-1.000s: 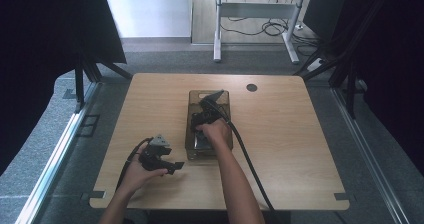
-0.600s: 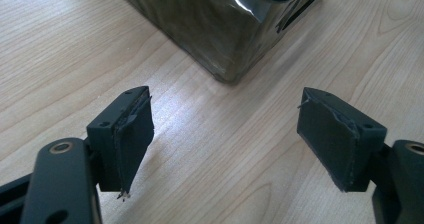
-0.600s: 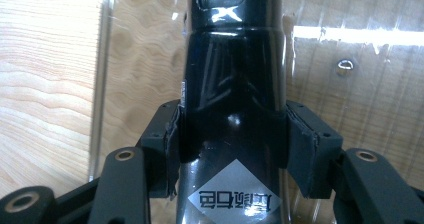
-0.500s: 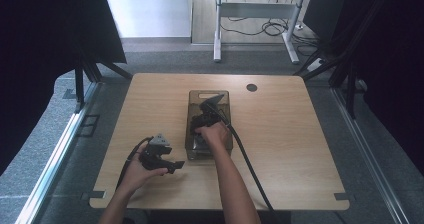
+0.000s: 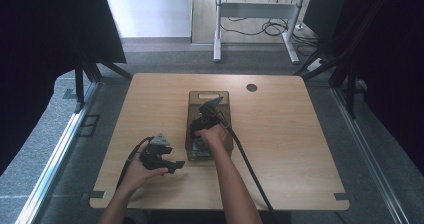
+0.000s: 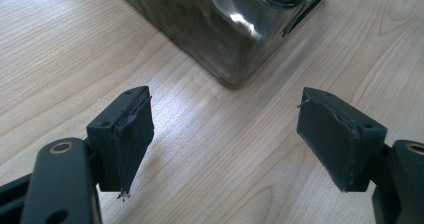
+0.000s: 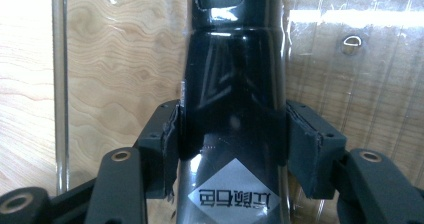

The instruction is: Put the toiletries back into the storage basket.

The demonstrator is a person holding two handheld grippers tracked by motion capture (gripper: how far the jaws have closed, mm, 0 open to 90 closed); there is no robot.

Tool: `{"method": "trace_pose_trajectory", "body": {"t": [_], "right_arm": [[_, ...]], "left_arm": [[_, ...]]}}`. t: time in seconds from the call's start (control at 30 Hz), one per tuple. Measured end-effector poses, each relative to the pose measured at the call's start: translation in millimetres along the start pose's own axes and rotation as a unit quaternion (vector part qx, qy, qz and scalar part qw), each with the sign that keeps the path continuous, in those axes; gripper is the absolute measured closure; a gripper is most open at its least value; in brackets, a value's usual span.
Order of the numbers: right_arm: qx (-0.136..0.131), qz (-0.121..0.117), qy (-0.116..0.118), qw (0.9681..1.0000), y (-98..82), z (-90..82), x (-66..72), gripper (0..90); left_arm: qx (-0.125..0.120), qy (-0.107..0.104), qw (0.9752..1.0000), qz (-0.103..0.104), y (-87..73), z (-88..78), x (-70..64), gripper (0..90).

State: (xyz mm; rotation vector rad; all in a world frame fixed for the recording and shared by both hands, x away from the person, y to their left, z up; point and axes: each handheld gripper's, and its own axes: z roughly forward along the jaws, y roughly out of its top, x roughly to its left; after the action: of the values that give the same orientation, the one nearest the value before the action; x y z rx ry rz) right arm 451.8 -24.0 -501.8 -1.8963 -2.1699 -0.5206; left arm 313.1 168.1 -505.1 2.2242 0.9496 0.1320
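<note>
The right gripper [image 7: 232, 149] reaches into the clear, smoke-tinted rectangular plastic bin [image 5: 194, 115] near the middle of the light wooden table [image 5: 290, 149]. In the right gripper view a glossy black bottle with a white diamond label [image 7: 235, 84] lies between the two black jaws, its neck pointing to 12 o'clock. The jaws have just been opening: the left pad [image 7: 167, 151] sits right against the bottle's side, the right pad [image 7: 305, 151] beside it, and whether they press on it I cannot tell. In the high view the bottle lies inside the bin, under the right hand [image 5: 214, 134].

The left gripper [image 6: 225, 144] rests on the table at about 8 o'clock from the bin, held in the left hand [image 5: 142, 169]. Its jaws stand spread wide with bare tabletop between them, and the bin's near corner lies toward 12 o'clock.
</note>
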Motion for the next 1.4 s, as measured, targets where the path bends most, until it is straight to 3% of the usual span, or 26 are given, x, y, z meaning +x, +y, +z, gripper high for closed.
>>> {"method": "trace_pose_trajectory", "body": {"t": [0.17,0.37,0.47,0.67,0.9,1.1,1.27,1.4], "right_arm": [[-0.002,-0.005,0.001,1.0,-1.3,-6.9,0.8,35.7],[-0.024,-0.025,-0.013,0.9993,-2.8,-23.9,0.2,34.4],[-0.035,-0.036,-0.005,0.9987,-4.0,-31.4,-2.3,34.4],[-0.058,-0.084,0.003,0.9947,-7.3,-43.6,-6.9,34.3],[-0.068,-0.109,0.027,0.9913,-16.0,-53.9,-15.1,36.9],[-0.087,-0.133,0.041,0.9864,-26.2,-69.7,-26.3,38.2],[-0.115,-0.159,0.066,0.9783,-38.3,-84.4,-35.9,39.5],[-0.13,-0.169,0.078,0.9738,-47.2,-94.5,-46.0,40.0]], "left_arm": [[0.002,-0.001,1.0,0.001,0.3,1.1,-1.1,22.9],[0.004,-0.001,1.0,0.002,0.5,2.3,-1.4,22.9],[0.005,0.001,1.0,0.001,0.4,2.8,-0.8,22.9],[0.01,0.006,0.9999,-0.001,-0.9,3.9,2.5,22.9],[0.009,0.011,0.9998,-0.012,-3.2,3.9,4.0,22.9],[0.011,0.018,0.9997,-0.014,-4.7,2.9,5.8,22.9],[0.013,0.021,0.9996,-0.012,-5.0,2.8,4.7,22.9],[0.012,0.02,0.9996,-0.013,-4.5,2.8,3.2,22.9]]}}
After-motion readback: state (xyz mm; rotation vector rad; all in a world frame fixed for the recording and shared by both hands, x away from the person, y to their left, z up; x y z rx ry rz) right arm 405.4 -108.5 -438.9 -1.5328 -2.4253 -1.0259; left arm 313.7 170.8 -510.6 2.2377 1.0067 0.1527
